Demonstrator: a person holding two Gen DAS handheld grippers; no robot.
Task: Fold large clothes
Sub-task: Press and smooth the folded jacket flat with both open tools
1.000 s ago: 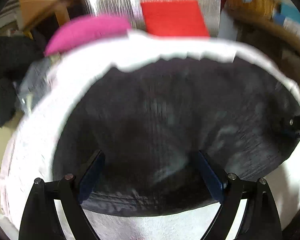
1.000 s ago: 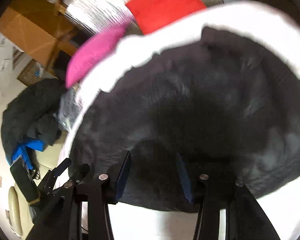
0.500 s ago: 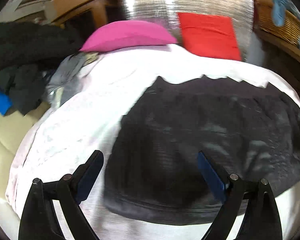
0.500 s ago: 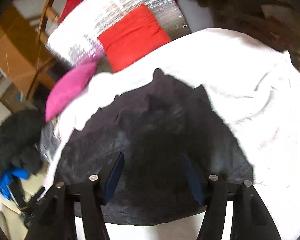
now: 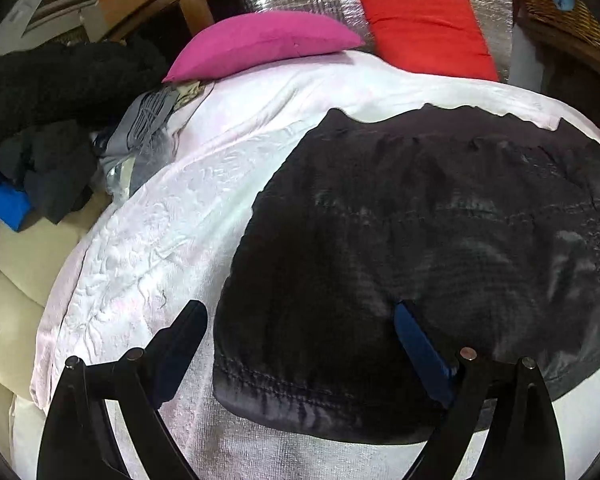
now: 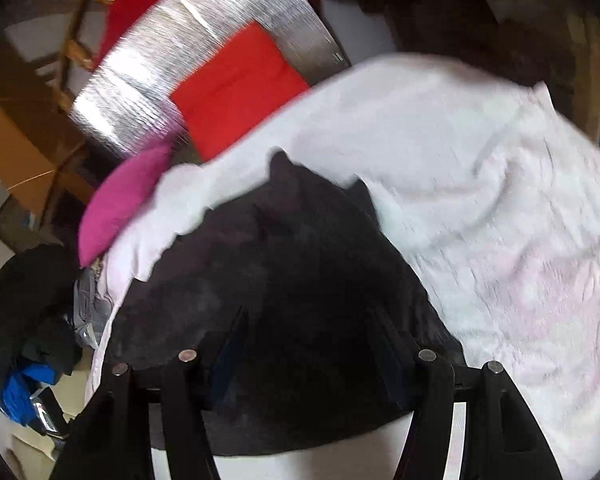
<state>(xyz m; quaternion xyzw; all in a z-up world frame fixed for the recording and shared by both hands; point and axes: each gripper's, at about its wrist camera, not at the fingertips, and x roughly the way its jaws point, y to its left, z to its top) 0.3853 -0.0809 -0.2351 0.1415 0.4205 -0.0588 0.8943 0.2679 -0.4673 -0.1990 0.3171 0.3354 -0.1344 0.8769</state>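
1. The dark garment (image 5: 440,240) lies flat on the white towel (image 5: 160,220), likely spread as a clean folding surface.
2. Left claw (image 5: 300,344) stands apart above the hem at 6 o'clock – gripping nothing.
3. Right claw (image 6: 308,336) is also apart and empty over the cloth – probably released to re-grip.

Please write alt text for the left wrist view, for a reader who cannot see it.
A dark, nearly black folded garment lies on a white textured sheet, with the open left gripper above its near edge, holding nothing. Behind lie a magenta cushion and a red cushion.
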